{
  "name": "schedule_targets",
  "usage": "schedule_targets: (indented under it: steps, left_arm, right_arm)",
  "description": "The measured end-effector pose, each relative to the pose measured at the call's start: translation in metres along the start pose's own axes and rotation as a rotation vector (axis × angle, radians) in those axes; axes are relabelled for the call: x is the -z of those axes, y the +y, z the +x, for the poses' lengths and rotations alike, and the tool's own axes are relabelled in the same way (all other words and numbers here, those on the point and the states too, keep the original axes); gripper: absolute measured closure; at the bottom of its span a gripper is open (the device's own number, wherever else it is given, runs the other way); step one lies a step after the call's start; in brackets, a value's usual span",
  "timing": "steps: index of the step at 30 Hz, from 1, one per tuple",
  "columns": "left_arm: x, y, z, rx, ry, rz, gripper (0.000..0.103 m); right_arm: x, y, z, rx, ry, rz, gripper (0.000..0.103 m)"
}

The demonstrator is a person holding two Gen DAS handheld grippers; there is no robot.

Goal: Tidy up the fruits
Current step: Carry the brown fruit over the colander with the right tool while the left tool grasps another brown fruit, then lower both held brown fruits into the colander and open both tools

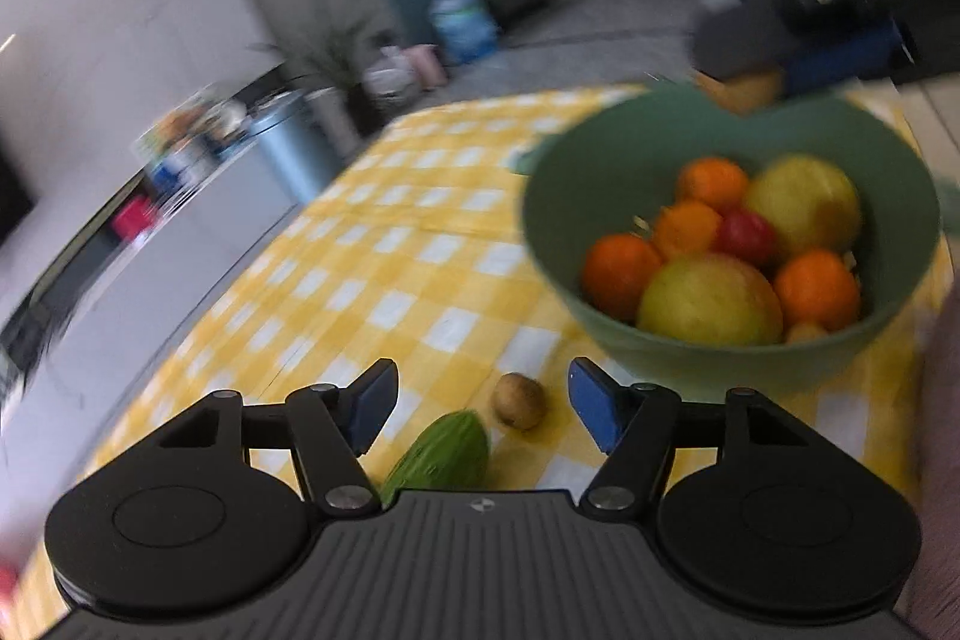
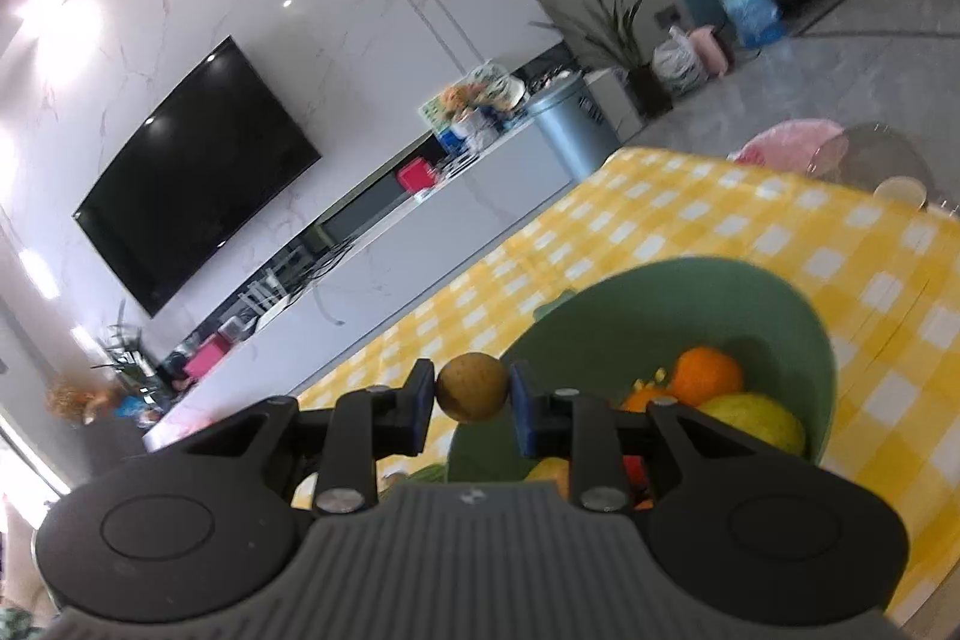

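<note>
A green bowl (image 1: pixel 606 196) holds oranges, yellow-green fruits and a small red one, and stands on the yellow checked tablecloth (image 1: pixel 384 268). My left gripper (image 1: pixel 480 415) is open just above the cloth, left of the bowl. Between its blue pads lie a small brown round fruit (image 1: pixel 519 400) and the end of a green fruit (image 1: pixel 441 454), untouched by the pads. In the right wrist view my right gripper (image 2: pixel 470 403) is shut on another small brown round fruit (image 2: pixel 471 395), held in the air by the near left rim of the green bowl (image 2: pixel 786 304).
The table's left edge (image 1: pixel 198 322) drops to the floor. Beyond the far edge stand a pink chair (image 2: pixel 786 142) and a glass item (image 2: pixel 888 160). A TV wall, low cabinet, bin and water bottle lie further off.
</note>
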State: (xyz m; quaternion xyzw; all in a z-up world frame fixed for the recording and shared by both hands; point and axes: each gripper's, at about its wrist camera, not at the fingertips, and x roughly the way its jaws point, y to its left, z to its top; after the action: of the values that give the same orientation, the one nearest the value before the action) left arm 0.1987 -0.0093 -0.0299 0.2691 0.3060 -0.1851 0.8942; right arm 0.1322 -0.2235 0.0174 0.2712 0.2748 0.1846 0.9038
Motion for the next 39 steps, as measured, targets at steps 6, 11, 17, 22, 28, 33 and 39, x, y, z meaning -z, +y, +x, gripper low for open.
schedule_targets:
  steps: [6,11,17,22,28,33,39]
  left_arm:
    - [-0.002,-0.020,0.038,0.028,0.123,0.255,0.029]
    - [-0.005,-0.030,0.055,0.052,0.168,0.399,0.049]
    - [-0.008,-0.029,0.063,0.110,0.216,0.423,0.071]
    - [-0.009,-0.027,0.071,0.075,0.232,0.409,0.075]
    - [-0.005,-0.036,0.067,0.000,0.212,0.382,0.076]
    - [-0.004,-0.011,0.041,0.032,0.103,0.202,0.076]
    - [-0.007,0.018,0.002,-0.054,-0.062,-0.044,0.076]
  right_arm:
    - [0.001,-0.004,0.002,0.006,0.016,0.025,0.079]
    - [0.002,-0.008,0.005,0.031,0.042,0.036,0.079]
    - [0.001,-0.010,0.007,0.024,0.053,0.040,0.079]
    - [0.001,-0.011,0.008,0.026,0.059,0.042,0.079]
    - [0.001,-0.013,0.007,0.042,0.056,0.051,0.079]
    - [0.000,-0.019,0.003,0.052,0.034,0.088,0.079]
    - [0.000,-0.027,0.003,0.096,0.030,0.128,0.079]
